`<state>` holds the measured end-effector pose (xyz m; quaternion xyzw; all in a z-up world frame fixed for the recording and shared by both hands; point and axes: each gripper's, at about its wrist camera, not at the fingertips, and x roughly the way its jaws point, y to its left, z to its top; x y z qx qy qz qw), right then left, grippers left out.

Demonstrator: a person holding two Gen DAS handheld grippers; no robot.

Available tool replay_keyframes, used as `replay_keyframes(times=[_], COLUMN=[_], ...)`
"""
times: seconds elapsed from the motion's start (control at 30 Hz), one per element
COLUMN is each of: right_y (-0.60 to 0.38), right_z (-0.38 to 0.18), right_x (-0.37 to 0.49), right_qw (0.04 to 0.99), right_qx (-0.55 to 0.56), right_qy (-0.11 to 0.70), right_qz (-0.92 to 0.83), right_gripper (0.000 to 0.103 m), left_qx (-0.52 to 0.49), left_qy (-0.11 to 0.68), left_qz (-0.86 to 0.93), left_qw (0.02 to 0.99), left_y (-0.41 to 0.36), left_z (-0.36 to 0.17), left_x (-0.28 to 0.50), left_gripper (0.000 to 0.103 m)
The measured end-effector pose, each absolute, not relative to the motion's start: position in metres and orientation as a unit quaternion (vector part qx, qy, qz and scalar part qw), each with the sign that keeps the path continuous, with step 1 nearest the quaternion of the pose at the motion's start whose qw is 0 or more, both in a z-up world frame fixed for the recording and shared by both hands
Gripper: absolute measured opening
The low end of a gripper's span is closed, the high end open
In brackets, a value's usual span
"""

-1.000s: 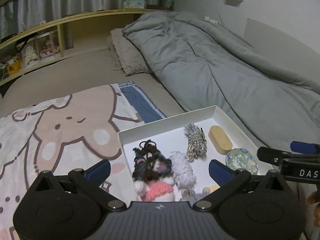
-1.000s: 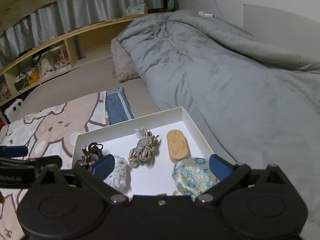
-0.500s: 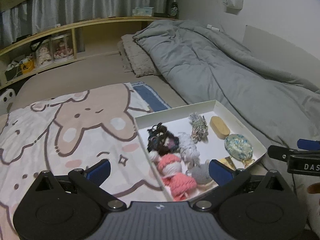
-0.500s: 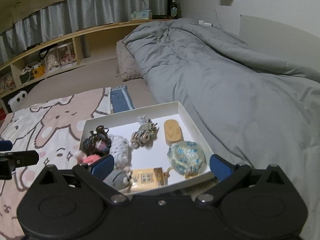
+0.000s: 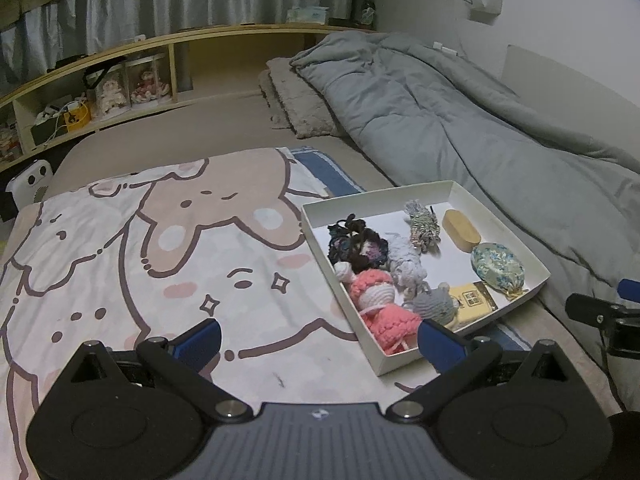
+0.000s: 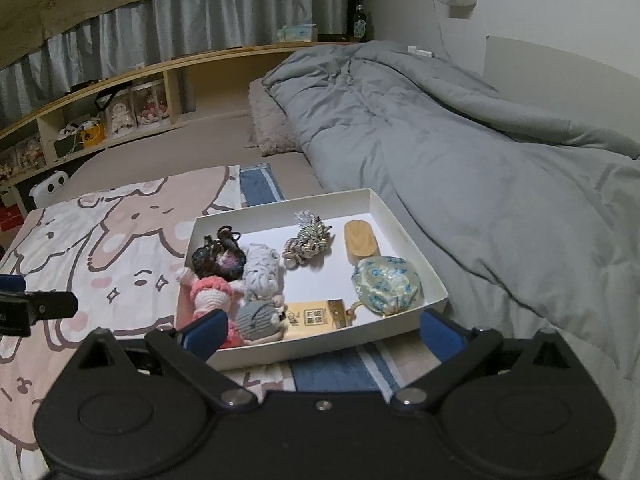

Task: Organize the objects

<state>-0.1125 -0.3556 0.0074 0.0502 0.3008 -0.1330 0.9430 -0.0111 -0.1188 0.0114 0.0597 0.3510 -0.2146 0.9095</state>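
Note:
A white shallow box [image 5: 516,240] [image 6: 404,228] lies on the bed. It holds several small things: a pink crochet doll [image 5: 380,300] [image 6: 210,296], a dark crochet piece [image 5: 356,242] [image 6: 218,258], a grey knit toy [image 6: 262,270], a braided charm [image 6: 308,240], a wooden oval [image 5: 460,232] [image 6: 360,240], a floral pouch [image 5: 498,266] [image 6: 386,284] and a yellow card [image 6: 316,318]. My left gripper [image 5: 320,338] is open and empty, left of the box's near corner. My right gripper [image 6: 322,330] is open and empty before the box's near edge.
A cartoon-print blanket [image 5: 160,260] covers the bed left of the box. A grey duvet [image 6: 460,140] is piled on the right. A pillow [image 5: 296,108] lies behind. A wooden shelf [image 5: 120,80] with dolls runs along the back wall.
Both grippers have pulled back and up from the box, so more of the bed and the whole box show. Both stay open and empty.

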Motion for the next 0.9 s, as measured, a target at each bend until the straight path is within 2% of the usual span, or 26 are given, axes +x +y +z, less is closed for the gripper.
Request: replay_keyframes(times=[0.9], right_y=[-0.341], right_z=[0.003], right_x=[-0.112], right_qw=[0.941], right_qx=[0.028], right_qy=[0.306], right_qz=[-0.139], right_gripper=[0.103], left_qx=[0.061], left_qy=[0.348], left_qz=[-0.209], left_qw=[0.912], left_y=[-0.115], left_z=[0.0], left_x=[-0.015], left_gripper=[0.103])
